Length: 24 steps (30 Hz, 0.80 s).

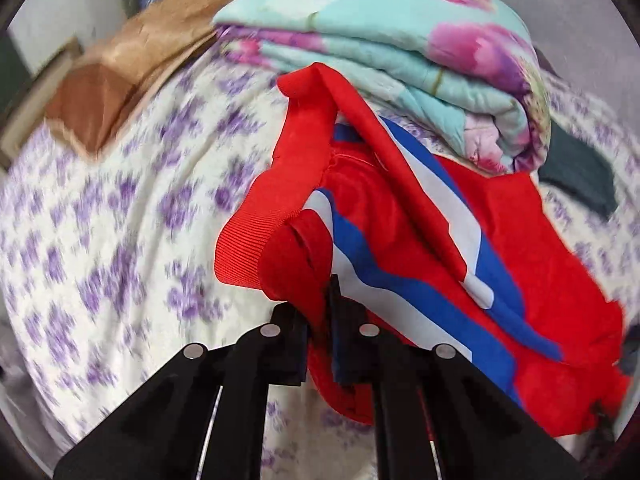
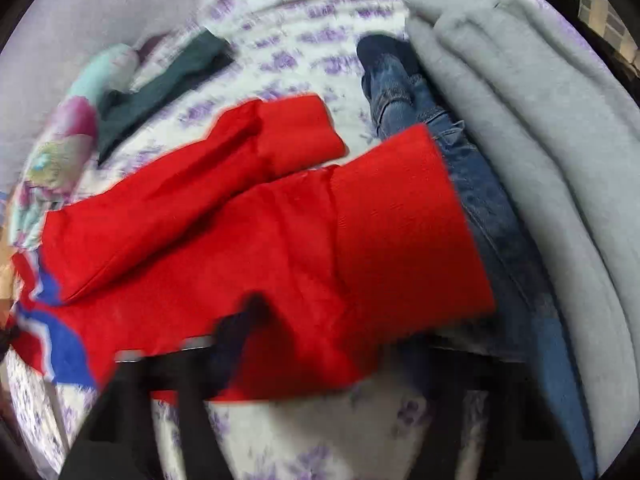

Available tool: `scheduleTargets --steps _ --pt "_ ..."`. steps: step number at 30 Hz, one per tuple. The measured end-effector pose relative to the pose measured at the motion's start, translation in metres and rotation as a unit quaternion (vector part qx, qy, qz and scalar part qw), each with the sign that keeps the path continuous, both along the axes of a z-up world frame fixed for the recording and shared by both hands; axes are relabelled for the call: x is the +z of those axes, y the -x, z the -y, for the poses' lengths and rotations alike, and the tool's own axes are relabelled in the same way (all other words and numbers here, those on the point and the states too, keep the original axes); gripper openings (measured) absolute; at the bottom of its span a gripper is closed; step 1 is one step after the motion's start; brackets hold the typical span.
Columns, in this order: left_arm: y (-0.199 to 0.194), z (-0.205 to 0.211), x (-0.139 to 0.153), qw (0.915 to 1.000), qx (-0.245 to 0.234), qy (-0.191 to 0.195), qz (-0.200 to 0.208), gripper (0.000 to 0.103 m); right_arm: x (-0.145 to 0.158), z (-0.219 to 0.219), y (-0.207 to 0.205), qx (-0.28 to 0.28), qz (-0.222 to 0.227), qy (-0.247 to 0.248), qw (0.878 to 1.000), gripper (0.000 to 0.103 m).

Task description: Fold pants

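The red pants with blue and white side stripes lie crumpled on a bed with a purple-flowered sheet. My left gripper is shut on the red fabric near the ribbed waistband, which bunches up in front of it. In the right wrist view the two red legs spread across the sheet. My right gripper is blurred and its jaws stand wide apart. One finger lies over the red leg cloth; the other is hidden behind it.
A folded floral quilt lies behind the pants, a brown pillow at the back left. A dark green garment, blue jeans and a grey blanket lie near the legs.
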<state>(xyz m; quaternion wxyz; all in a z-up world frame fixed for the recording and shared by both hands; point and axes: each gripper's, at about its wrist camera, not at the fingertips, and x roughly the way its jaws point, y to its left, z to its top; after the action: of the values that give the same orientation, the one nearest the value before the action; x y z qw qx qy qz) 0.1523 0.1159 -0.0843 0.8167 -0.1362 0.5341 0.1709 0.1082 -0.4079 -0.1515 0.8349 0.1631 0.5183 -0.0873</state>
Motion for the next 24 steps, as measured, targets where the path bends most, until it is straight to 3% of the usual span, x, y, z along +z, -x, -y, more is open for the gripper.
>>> scheduleTargets --steps 1,2,6,9,11,13,15,16,17,18,19,20,21,22,24 --pt "0.005 -0.001 0.001 0.9999 0.010 0.012 0.001 0.007 0.006 0.002 -0.004 -0.007 -0.002 -0.001 1.000 0.015" --pt "0.008 -0.007 -0.001 0.9997 0.018 0.019 0.002 0.007 0.014 0.001 -0.006 0.002 0.011 -0.026 1.000 0.012" --pt "0.034 -0.031 0.016 0.9982 0.037 0.038 0.025 0.007 0.067 -0.008 0.016 0.070 0.070 -0.037 0.994 0.012" --pt "0.072 -0.041 0.038 0.9986 0.029 0.019 0.041 0.007 0.094 -0.010 0.057 0.113 0.071 -0.014 0.991 0.012" --pt "0.104 -0.047 0.043 0.9988 0.028 0.017 0.037 0.007 0.092 -0.014 0.084 0.141 0.051 0.003 0.989 0.012" --pt "0.136 -0.056 0.029 0.9987 0.027 0.040 0.017 0.010 0.063 -0.016 0.108 0.159 0.004 0.015 0.987 0.013" --pt "0.155 -0.065 0.001 0.9982 0.025 0.050 -0.018 0.020 0.026 -0.017 0.120 0.160 -0.045 0.035 0.985 0.023" --pt "0.166 -0.073 -0.024 0.9966 0.032 0.051 -0.057 0.033 -0.002 -0.019 0.124 0.162 -0.083 0.078 0.980 0.037" --pt "0.172 -0.078 -0.040 0.9941 0.039 0.060 -0.081 0.043 -0.006 -0.024 0.130 0.172 -0.069 0.104 0.977 0.044" --pt "0.181 -0.087 -0.049 0.9921 0.052 0.079 -0.083 0.052 -0.004 -0.032 0.134 0.183 -0.049 0.155 0.970 0.058" --pt "0.185 -0.091 -0.045 0.9918 0.061 0.090 -0.067 0.052 0.000 -0.045 0.132 0.182 -0.055 0.252 0.949 0.083" --pt "0.188 -0.094 -0.038 0.9920 0.076 0.077 -0.066 0.055 0.006 -0.054 0.131 0.185 -0.049 0.306 0.933 0.083" --pt "0.187 -0.094 -0.028 0.9931 0.083 0.032 -0.075 0.066 0.016 -0.060 0.129 0.191 -0.035 0.338 0.921 0.083" --pt "0.185 -0.093 -0.020 0.9928 0.084 -0.019 -0.084 0.080 0.024 -0.062 0.126 0.188 -0.027 0.349 0.918 0.083" --pt "0.183 -0.091 -0.002 0.9901 0.076 -0.094 -0.072 0.083 0.046 -0.057 0.118 0.163 -0.005 0.343 0.925 0.084"
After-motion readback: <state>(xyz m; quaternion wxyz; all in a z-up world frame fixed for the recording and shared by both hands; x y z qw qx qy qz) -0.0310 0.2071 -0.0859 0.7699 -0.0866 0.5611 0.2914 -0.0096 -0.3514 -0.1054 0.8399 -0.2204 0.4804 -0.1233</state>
